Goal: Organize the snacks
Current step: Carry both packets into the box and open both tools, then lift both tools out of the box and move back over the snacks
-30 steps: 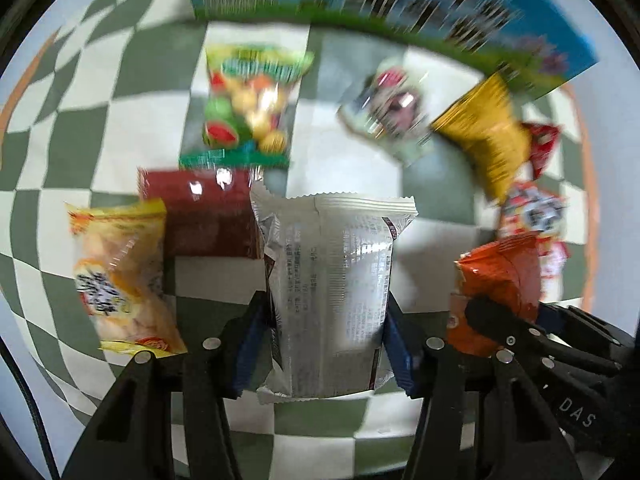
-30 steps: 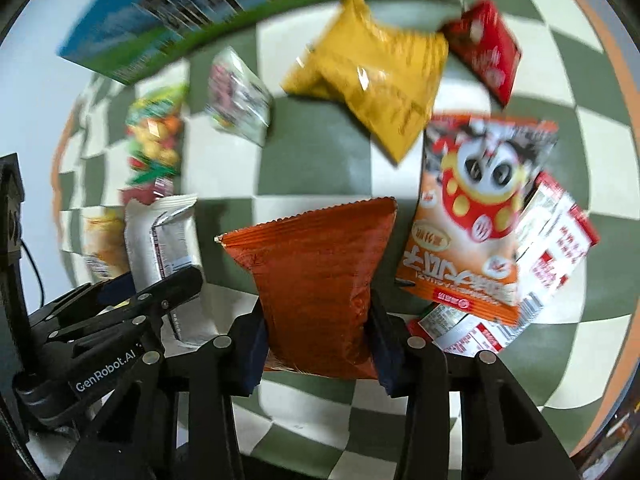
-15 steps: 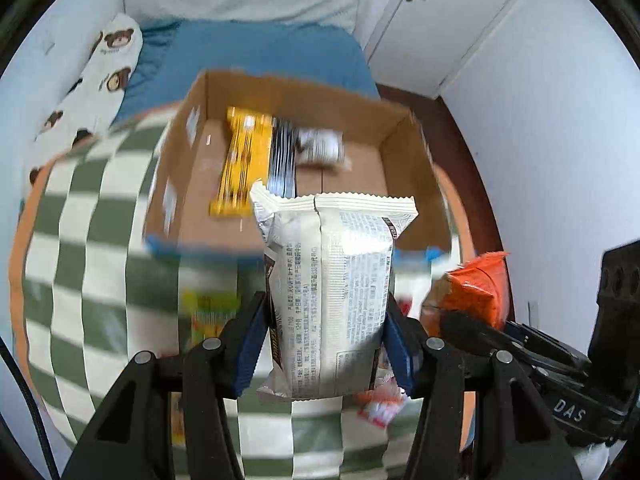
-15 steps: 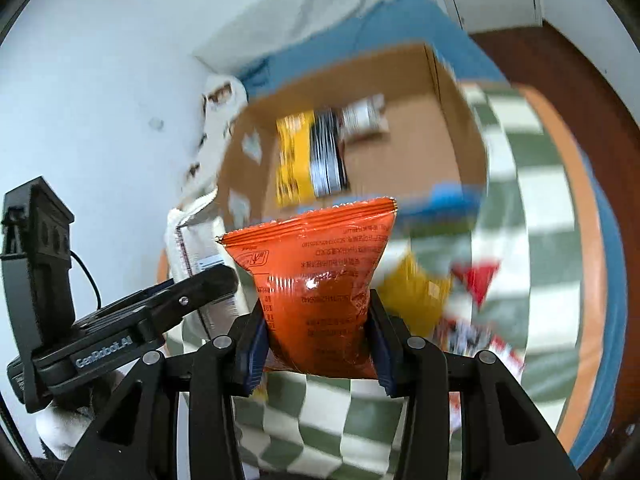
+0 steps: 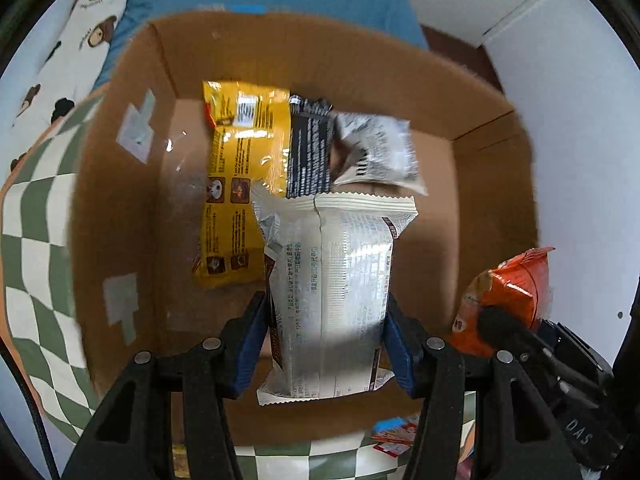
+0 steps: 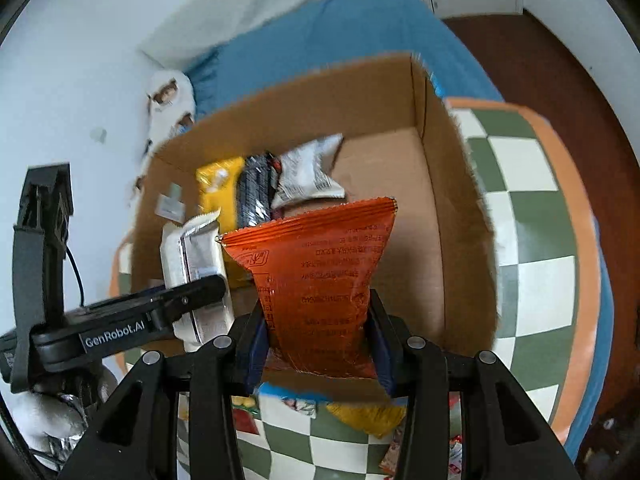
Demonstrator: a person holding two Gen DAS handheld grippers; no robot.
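The silver snack pack [image 5: 332, 304] is pinched by its sides in the left tool [image 5: 326, 344]. It stands up straight, over the near part of the open cardboard box [image 5: 120, 208]. The orange chip bag [image 6: 320, 280] is squeezed the same way in the right tool [image 6: 318, 340], just to the right of the silver pack. It is over the near edge of the box too. Both tools are shut tight on their packs. I think they are held by the lower part so the packs hang free and can drop flat into the box.

Inside the box there are three snacks already. A long yellow pack [image 5: 240, 184] lies on the left. A black pack [image 5: 310, 152] lies next to it. A small silver-white pack [image 5: 376, 152] lies on the right, partly on top of the black one. The right part of the box floor looks bare, so the orange bag may fit there. The silver pack hangs right over the yellow one, so it may land on top of it.

The box sits on a worktop with a green and white checked cloth [image 6: 520, 208]. More snacks [image 6: 368, 416] lie on the cloth near the tools. They are below the tools, so they do not block the way. The two tools are very close together and could bump. Far behind is a blue bed [image 6: 340, 32].
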